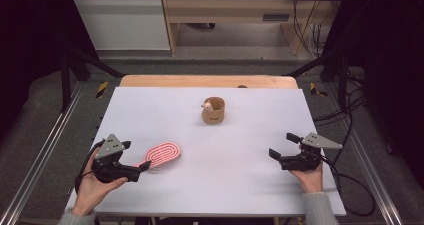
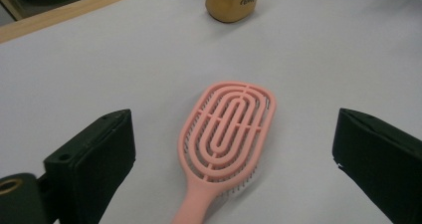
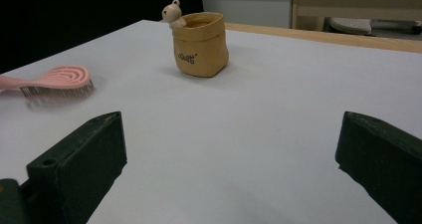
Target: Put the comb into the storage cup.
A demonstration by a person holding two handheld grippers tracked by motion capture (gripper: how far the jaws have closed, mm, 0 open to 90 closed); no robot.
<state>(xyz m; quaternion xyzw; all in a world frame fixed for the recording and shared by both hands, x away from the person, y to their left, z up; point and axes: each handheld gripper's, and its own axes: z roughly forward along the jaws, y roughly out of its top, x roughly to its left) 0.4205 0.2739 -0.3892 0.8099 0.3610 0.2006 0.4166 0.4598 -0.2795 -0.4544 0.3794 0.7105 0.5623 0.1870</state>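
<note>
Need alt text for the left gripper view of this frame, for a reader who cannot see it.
A pink vented hairbrush lies bristles-down on the white table, between the wide-open black jaws of the left gripper, which do not touch it. Its handle runs toward the bottom edge, and a tan pouch-shaped cup stands farther back.

A lab or recording setup, not a home. Shown by a white-topped bench (image 1: 215,185) framed with black metal struts (image 1: 70,75) and side rails (image 1: 40,155), dark curtains on both flanks, loose cables (image 1: 350,110) trailing over a grey floor (image 1: 235,65), and plain wooden shelving (image 1: 225,10) with more wiring against the far wall.
</note>
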